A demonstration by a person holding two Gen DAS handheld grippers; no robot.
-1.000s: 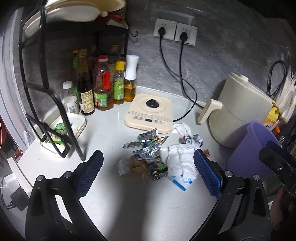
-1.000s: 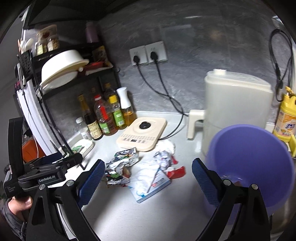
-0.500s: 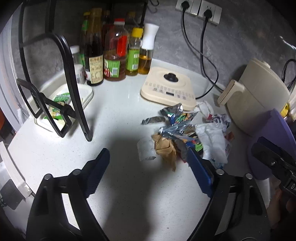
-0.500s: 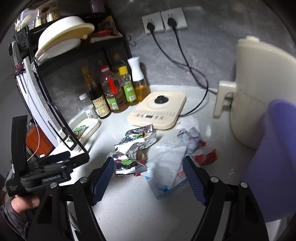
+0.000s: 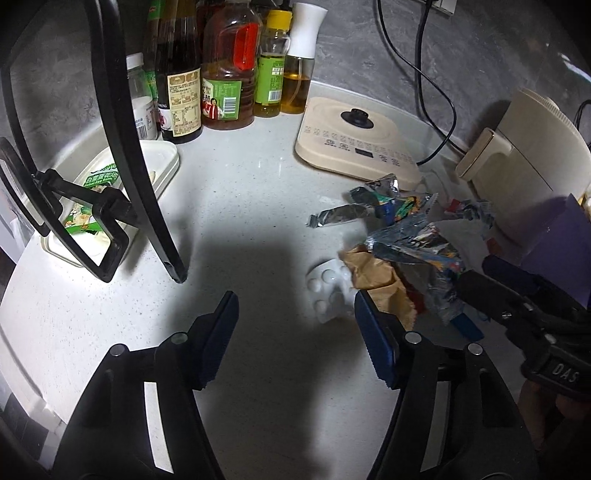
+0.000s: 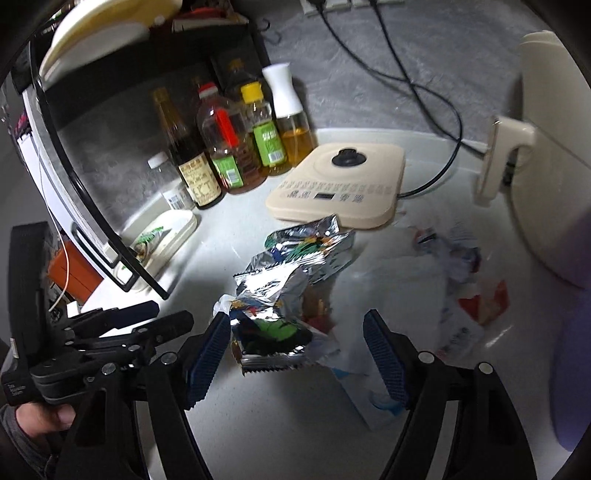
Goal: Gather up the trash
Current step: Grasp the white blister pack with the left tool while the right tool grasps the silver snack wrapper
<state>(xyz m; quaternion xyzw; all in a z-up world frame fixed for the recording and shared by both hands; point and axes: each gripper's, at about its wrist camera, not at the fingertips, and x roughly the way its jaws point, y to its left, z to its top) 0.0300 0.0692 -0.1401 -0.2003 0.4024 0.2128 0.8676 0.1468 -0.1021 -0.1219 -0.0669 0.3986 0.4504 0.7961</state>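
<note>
Trash (image 6: 295,280), foil wrappers, tissue and paper scraps, lies heaped on the table (image 5: 240,206) with nothing collected yet, as the left hand-held gripper (image 5: 295,332) closes over nothing and the right hand-held gripper (image 6: 295,354) straddles a wrapper, jaws apart.

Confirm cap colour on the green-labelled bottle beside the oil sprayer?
Yellow cap; clearest in the left wrist view.

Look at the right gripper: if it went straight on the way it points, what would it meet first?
Probably the crumpled foil snack wrapper lying between the open fingers of the right gripper, ahead of the rest of the trash pile; exact depth is unclear.
</note>
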